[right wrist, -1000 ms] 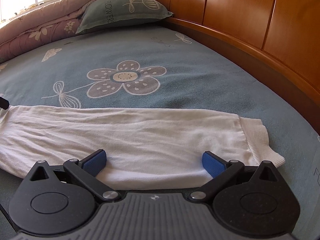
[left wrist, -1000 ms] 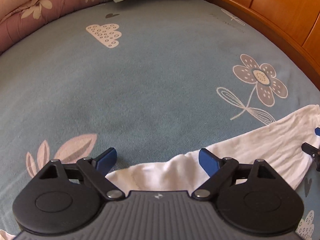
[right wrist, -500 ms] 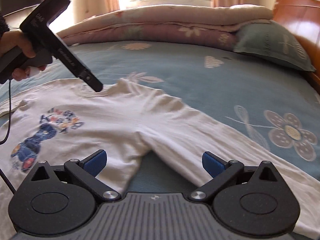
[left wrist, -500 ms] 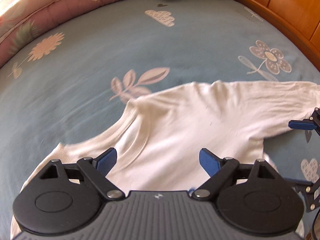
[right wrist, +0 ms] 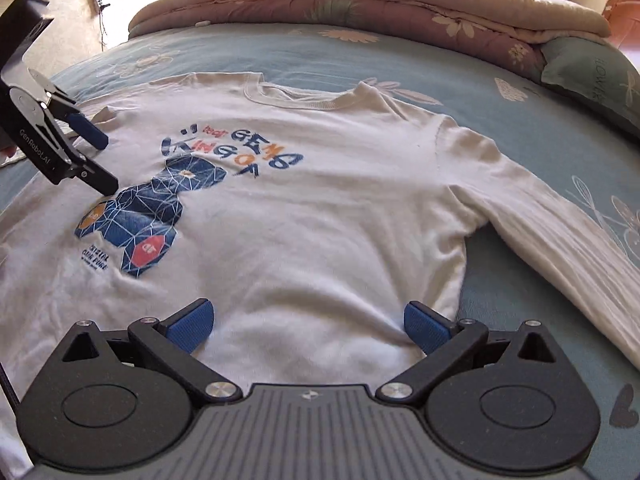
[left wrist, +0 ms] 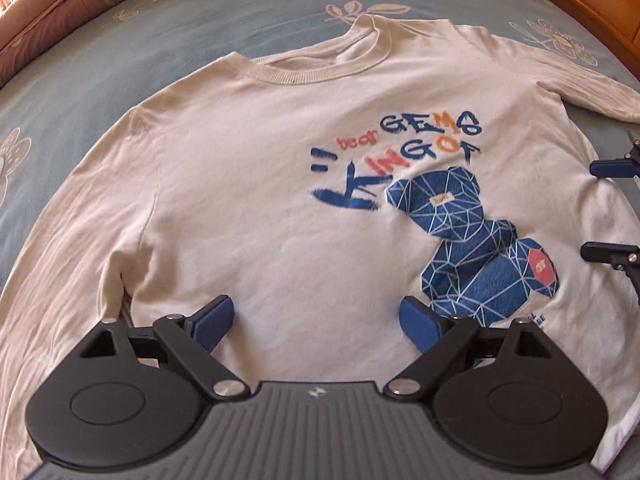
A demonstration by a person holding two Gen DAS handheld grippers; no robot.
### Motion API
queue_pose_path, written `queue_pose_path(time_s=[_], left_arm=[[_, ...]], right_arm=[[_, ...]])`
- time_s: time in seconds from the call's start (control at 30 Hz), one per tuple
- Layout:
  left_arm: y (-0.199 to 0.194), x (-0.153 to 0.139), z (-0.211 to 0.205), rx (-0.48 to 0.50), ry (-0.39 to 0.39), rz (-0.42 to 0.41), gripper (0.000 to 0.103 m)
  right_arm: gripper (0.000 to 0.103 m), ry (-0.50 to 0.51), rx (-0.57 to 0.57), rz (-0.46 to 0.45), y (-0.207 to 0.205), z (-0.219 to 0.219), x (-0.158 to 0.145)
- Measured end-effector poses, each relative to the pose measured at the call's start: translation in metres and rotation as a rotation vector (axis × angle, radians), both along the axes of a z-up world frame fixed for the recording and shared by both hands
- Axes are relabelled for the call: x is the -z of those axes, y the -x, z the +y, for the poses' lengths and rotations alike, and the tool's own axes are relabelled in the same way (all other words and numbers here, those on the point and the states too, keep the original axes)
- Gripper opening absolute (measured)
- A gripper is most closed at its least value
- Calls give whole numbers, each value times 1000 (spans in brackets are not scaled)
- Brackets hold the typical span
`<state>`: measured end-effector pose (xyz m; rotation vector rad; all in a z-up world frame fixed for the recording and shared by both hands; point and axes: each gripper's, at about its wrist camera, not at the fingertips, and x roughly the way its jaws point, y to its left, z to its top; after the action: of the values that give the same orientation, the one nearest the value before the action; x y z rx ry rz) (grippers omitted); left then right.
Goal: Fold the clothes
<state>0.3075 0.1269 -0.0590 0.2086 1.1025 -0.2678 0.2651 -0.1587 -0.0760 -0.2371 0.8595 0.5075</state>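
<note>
A white long-sleeved shirt (left wrist: 260,184) was found spread flat, print side up, on the bed (left wrist: 248,28), collar toward the rolled quilt (right wrist: 360,4), evidently laid out so that fold lines could be judged. One sleeve (right wrist: 560,248) was seen angled out across the sheet. The left hand-held gripper (left wrist: 316,318) was held over the lower body of the shirt, jaws wide apart, nothing clamped. The right hand-held gripper (right wrist: 306,322) was likewise open over the hem area, nothing gripped. No fold was judged made yet

shirt (left wrist: 280,184): white, blue bear print | bedsheet (left wrist: 224,28): blue-grey, floral
</note>
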Motion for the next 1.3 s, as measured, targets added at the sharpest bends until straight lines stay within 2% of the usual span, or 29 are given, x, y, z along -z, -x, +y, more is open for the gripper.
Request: queue_pose_path(time_s=[0.07,0.17,0.23,0.3,0.37,0.47,0.57,0.67,0.87,0.93,1.1,1.3], left_arm=[[8,-2,5,4,13,-27,90],[18,-5,5,51,31,-54,90],[26,1,5,98,20,-35,90],[37,9,9,131,13,-18,90],[51,10,18,146,24,-8,93],[58,3,30,155,44,15,93],[51,-9,39,139,82,-4,93],[15,-20,46,77,149,-65,93],[-69,-22,46,-28,278,-187,93],[-92,-18,45,-51,311,-193,93],[-127,4,52,-144,383,-110,93],[-159,19,50,-142,342,-135,93]], right_arm=[[103,54,-1,28,0,6,-6],[103,43,24,23,0,17,-15],[103,32,15,35,1,32,-15],[103,36,-2,88,6,42,-8],[103,42,1,93,22,42,-2],[103,57,35,121,36,33,-5],[103,96,72,164,33,34,-16],[103,68,62,80,10,48,-32],[103,9,-12,-67,-82,96,-35],[103,-14,-13,-73,-111,105,-27],[103,-89,18,42,-149,102,-2],[103,-125,49,-20,-173,103,7]])
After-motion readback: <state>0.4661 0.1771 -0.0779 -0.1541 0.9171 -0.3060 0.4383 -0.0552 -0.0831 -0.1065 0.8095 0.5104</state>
